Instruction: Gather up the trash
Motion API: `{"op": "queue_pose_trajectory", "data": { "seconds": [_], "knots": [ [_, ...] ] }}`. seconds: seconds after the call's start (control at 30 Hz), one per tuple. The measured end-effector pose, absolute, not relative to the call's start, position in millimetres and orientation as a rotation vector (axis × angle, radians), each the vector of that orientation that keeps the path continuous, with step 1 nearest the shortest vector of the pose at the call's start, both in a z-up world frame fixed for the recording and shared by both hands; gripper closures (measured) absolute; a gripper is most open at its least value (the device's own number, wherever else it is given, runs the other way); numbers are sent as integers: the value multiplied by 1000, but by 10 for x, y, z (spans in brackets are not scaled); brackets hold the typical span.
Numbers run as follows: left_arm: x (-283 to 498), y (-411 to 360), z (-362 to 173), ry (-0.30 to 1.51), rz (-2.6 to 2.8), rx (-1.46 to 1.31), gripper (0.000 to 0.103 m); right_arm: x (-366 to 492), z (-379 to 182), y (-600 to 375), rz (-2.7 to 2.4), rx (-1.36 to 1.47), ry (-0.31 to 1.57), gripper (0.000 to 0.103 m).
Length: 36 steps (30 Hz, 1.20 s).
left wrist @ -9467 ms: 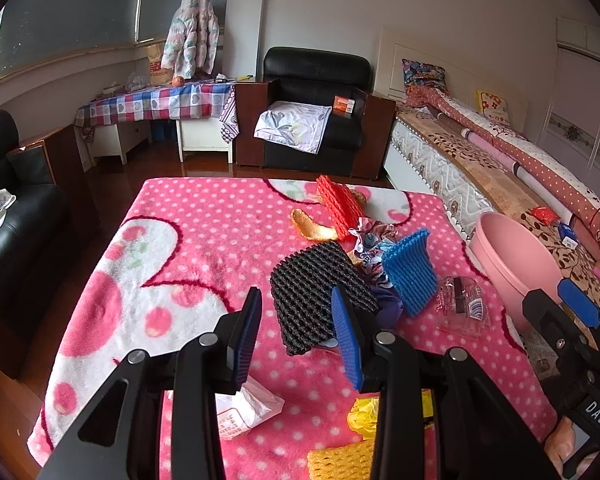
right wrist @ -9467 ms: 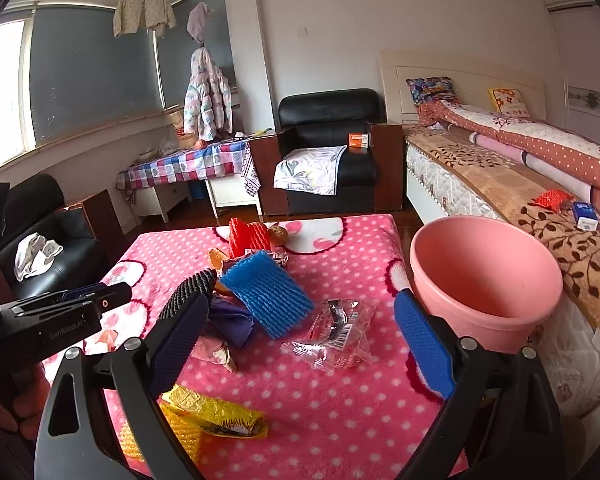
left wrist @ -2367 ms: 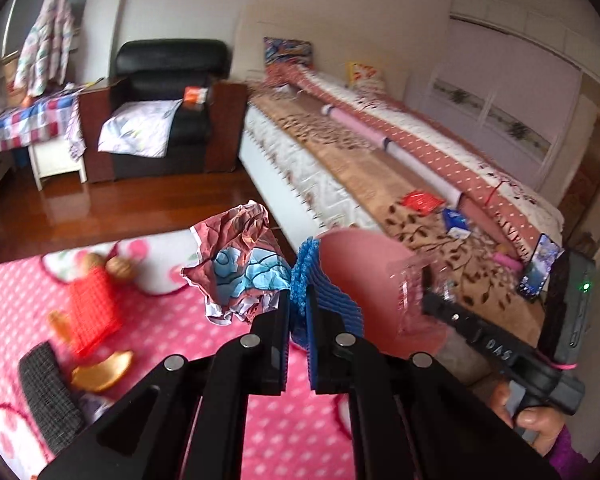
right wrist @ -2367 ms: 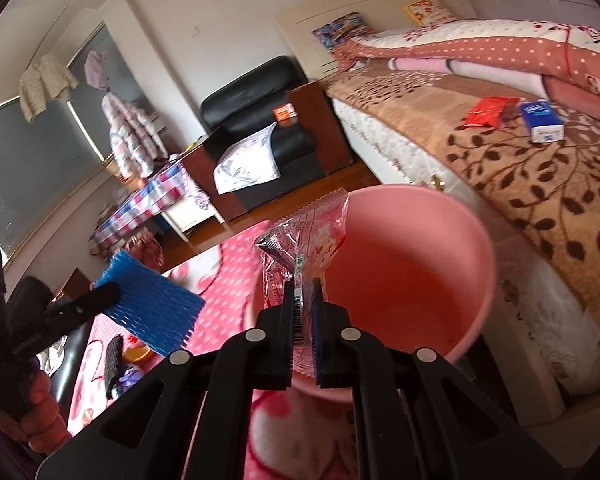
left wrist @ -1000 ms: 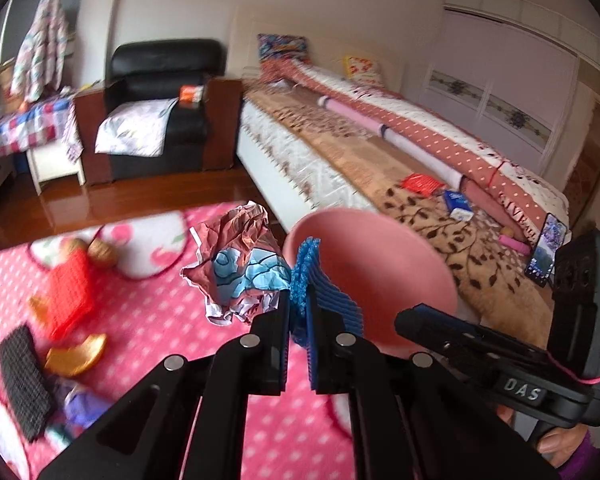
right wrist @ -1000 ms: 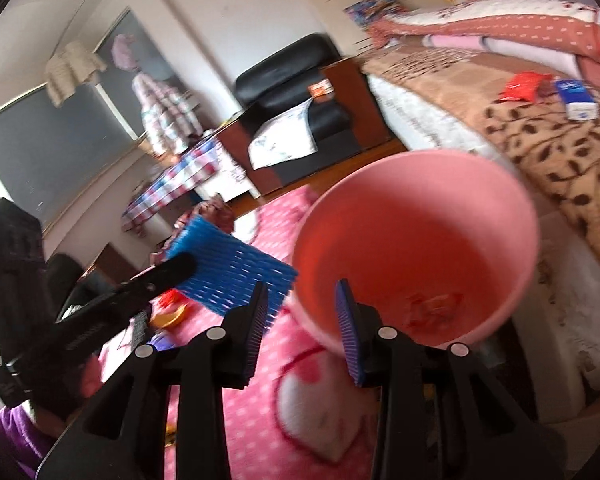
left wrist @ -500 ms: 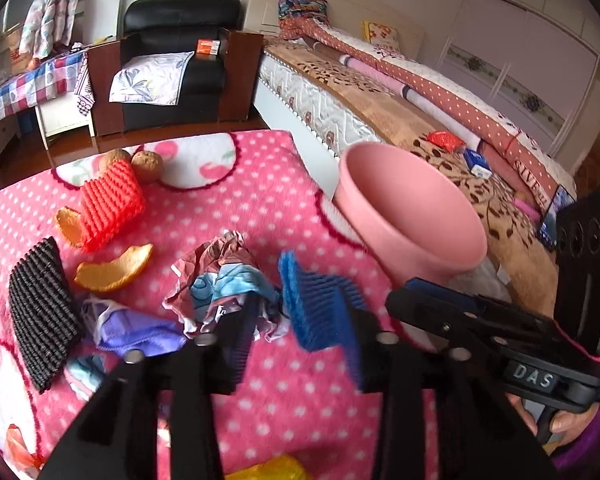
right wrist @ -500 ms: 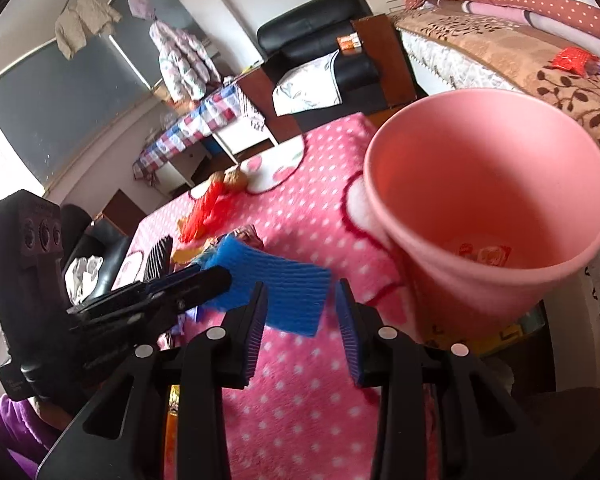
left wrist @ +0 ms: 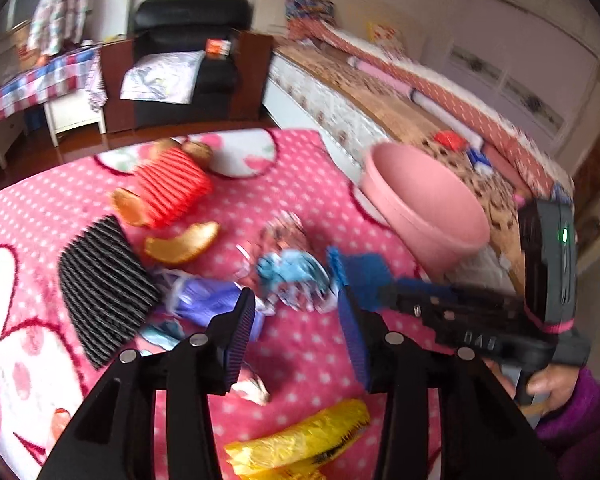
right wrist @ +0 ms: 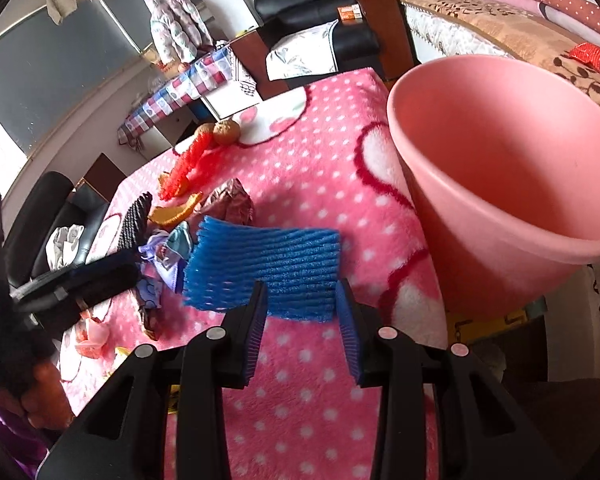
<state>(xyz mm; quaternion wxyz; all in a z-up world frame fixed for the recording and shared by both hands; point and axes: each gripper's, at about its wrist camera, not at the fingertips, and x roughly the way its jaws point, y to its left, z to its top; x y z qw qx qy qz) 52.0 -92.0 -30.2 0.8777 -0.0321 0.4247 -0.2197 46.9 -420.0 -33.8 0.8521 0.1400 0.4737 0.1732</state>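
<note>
"DAS" is readable, mirrored, on the right gripper (left wrist: pixel 384 292). Both grippers' jaws apart, empty. The left gripper (left wrist: pixel 296 344) has dropped the blue foam net (right wrist: pixel 264 272) and crumpled wrapper (left wrist: pixel 288 268) onto the blanket (right wrist: pixel 320 184).

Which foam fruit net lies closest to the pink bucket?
The blue foam net, right beside the pink bucket; the red net and black net lie farther left.

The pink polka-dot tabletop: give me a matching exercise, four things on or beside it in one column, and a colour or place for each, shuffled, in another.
Things:
1. ribbed foam net sleeve lying by the right gripper
2. round plastic bucket
3. crinkly snack wrapper at the table's near edge
4. ribbed foam net sleeve lying flat far to the left

Colour or place:
A. yellow
B. black
C. blue
D. pink, off the table's right side

Pairs: 1-C, 2-D, 3-A, 4-B
</note>
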Motion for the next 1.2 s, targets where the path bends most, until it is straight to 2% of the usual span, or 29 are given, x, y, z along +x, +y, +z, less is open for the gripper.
{"op": "queue_pose_trajectory", "data": {
  "seconds": [0.6,0.67,0.7,0.73,0.77,0.87,1.2],
  "knots": [
    [844,-1159,-597,913,-362,34,61,467,-361,-4090,385,255,974,62],
    [838,-1163,-595,908,-371,40,70,466,-357,-4070,385,250,971,62],
    [836,-1166,-593,906,-373,43,78,465,-351,-4062,392,250,968,65],
    [833,-1166,-588,901,-368,49,84,462,-354,-4058,394,248,968,78],
    [830,-1164,-584,897,-365,54,87,460,-359,-4054,390,246,972,85],
    [818,-1152,-567,888,-369,56,95,441,-333,-4059,393,248,954,96],
    [773,-1075,-318,826,-354,23,97,367,14,-4270,368,297,808,100]
  ]
}}
